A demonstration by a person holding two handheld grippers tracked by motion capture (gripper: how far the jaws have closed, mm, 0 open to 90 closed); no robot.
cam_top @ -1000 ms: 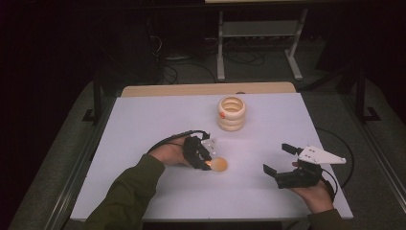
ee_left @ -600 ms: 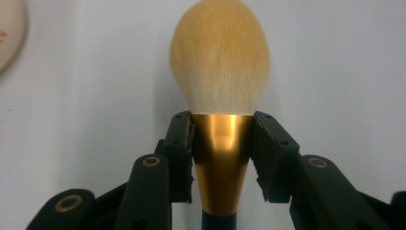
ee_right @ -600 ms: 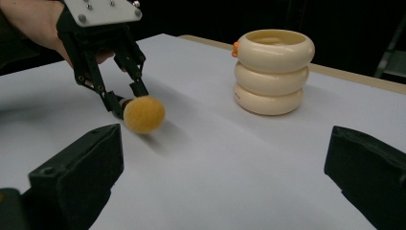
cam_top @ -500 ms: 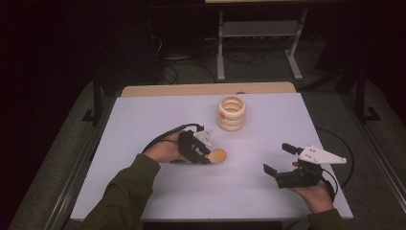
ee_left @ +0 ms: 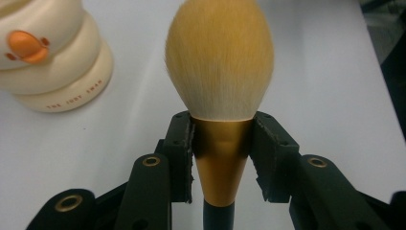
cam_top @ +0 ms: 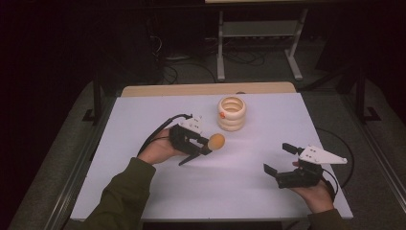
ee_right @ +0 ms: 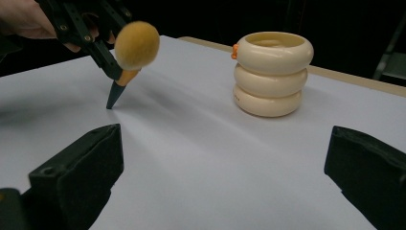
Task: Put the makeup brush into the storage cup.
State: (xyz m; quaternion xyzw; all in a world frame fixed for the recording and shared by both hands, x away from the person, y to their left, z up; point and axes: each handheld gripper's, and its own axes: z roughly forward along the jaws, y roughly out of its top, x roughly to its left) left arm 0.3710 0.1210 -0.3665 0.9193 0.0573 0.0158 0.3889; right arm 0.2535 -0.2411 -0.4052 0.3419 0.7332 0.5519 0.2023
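We see a makeup brush (ee_left: pixel 219 67) with orange bristles, its gold ferrule pinched between the jaws of our left gripper (cam_top: pixel 201 143), dark handle tip angled down toward the white table (cam_top: pixel 230 191). Just beyond the bristles stands a cream ringed holder (cam_top: pixel 231 113). Our right gripper (cam_top: pixel 277 163) rests well apart, jaws spread, holding nothing.

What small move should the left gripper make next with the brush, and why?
Probably lift the brush and carry it toward the holder. The left gripper is shut on its gold ferrule, bristles up, with the handle tip low near the table, and the holder's open top stands just beyond. The right gripper is open and apart.
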